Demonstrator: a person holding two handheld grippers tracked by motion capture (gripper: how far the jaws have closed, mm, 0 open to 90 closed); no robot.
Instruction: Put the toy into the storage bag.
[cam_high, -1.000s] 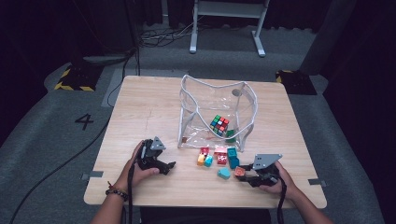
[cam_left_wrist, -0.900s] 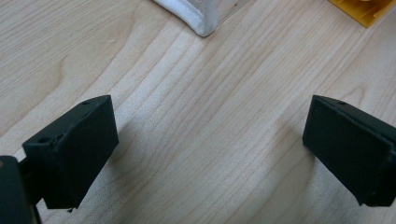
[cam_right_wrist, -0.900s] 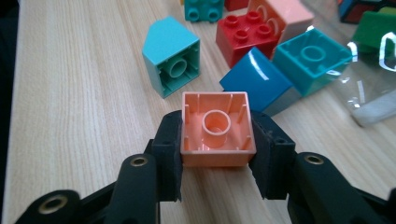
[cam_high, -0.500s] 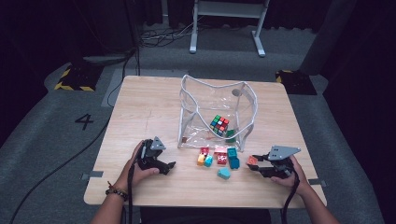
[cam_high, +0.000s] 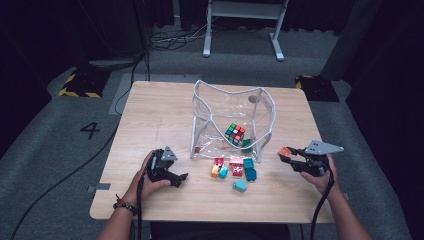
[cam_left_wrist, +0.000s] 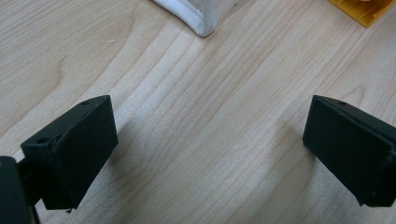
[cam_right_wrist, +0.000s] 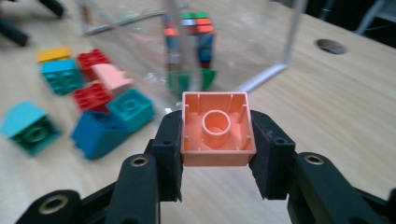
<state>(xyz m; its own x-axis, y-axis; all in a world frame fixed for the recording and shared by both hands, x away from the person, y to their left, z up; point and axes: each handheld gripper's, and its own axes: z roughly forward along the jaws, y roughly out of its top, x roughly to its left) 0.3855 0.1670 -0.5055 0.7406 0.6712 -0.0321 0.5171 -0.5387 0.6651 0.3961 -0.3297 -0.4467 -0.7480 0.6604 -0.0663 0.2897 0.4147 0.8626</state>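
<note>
The right gripper (cam_right_wrist: 217, 140) is clamped on an orange building block (cam_right_wrist: 217, 128), one jaw pressing each side, the block's hollow underside with its round tube turned toward the gripper's camera. From the high view the same block (cam_high: 284, 151) sits at the tip of the right gripper (cam_high: 290, 156), lifted off the desk (cam_high: 160, 110) to the right of the clear plastic bag (cam_high: 232, 120) and apart from the loose bricks.

The left gripper (cam_left_wrist: 210, 154) has its jaws spread wide with nothing but bare wood between them; in the high view it (cam_high: 175, 177) rests low at the desk's near left, held in the left hand (cam_high: 150, 175).

A cluster of red, teal, pink and yellow bricks (cam_high: 234, 168) lies just in front of the bag. Inside the bag stand a colour-tiled puzzle cube (cam_high: 234, 133) and a green brick (cam_high: 247, 145), both blurred through the plastic in the right gripper view. A corner of the bag (cam_left_wrist: 196, 16) and a yellow brick (cam_left_wrist: 362, 9) are cut off at the top edge of the left gripper view.
</note>
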